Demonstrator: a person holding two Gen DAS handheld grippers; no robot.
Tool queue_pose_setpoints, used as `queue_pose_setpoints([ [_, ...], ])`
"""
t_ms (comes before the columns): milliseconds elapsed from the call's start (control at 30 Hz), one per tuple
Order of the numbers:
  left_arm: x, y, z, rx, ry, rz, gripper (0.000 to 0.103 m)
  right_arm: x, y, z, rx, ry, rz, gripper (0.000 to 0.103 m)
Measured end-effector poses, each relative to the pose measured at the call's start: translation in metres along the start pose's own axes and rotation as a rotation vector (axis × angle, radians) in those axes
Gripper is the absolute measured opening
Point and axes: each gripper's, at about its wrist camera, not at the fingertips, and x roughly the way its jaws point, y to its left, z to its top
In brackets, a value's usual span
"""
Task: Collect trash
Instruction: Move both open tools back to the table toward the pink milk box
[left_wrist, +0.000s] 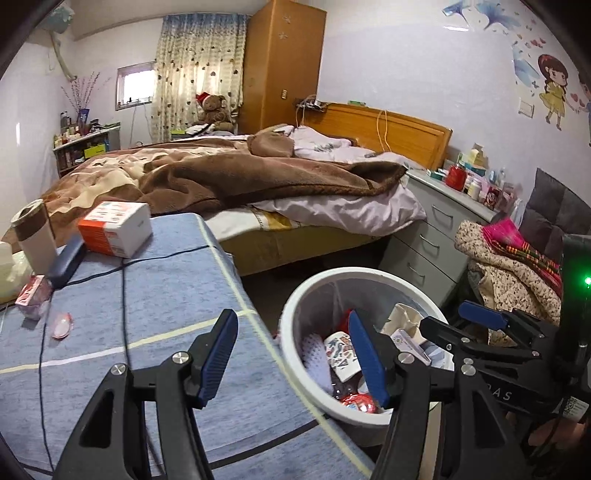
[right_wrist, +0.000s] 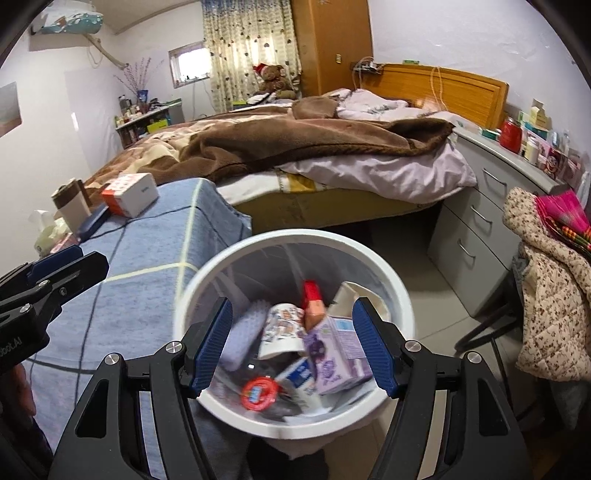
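A white round trash bin (right_wrist: 400, 291) stands on the floor beside the blue-clothed table (left_wrist: 166, 295). It holds several pieces of trash: a purple carton (right_wrist: 332, 350), a printed paper cup (right_wrist: 280, 328) and a red round lid (right_wrist: 260, 393). My right gripper (right_wrist: 291, 343) is open and empty directly over the bin. My left gripper (left_wrist: 295, 354) is open and empty over the table's right edge, next to the bin (left_wrist: 295, 306). On the table lie a pink wrapper (left_wrist: 61, 325) and a small red-pink packet (left_wrist: 33, 295).
On the table stand an orange-white box (left_wrist: 114, 229), a white-brown tumbler (left_wrist: 33, 232), a dark blue case (left_wrist: 68, 260) and a black cable (left_wrist: 125, 314). Beyond are a bed (left_wrist: 221, 173), a grey drawer unit (left_wrist: 432, 236) and a chair with clothes (left_wrist: 517, 273).
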Motion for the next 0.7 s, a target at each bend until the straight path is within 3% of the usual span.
queue_pose_setpoints([
  [367,-0.039,0.059,-0.004,-0.064,-0.062,0.107,0.068,-0.003,0.05,0.006,-0.047,-0.066,0.118,0.069],
  [700,-0.069,0.134,-0.015,-0.161,-0.082,0.216,0.069,0.011,0.11,0.006,-0.129,-0.046,0.205,0.069],
])
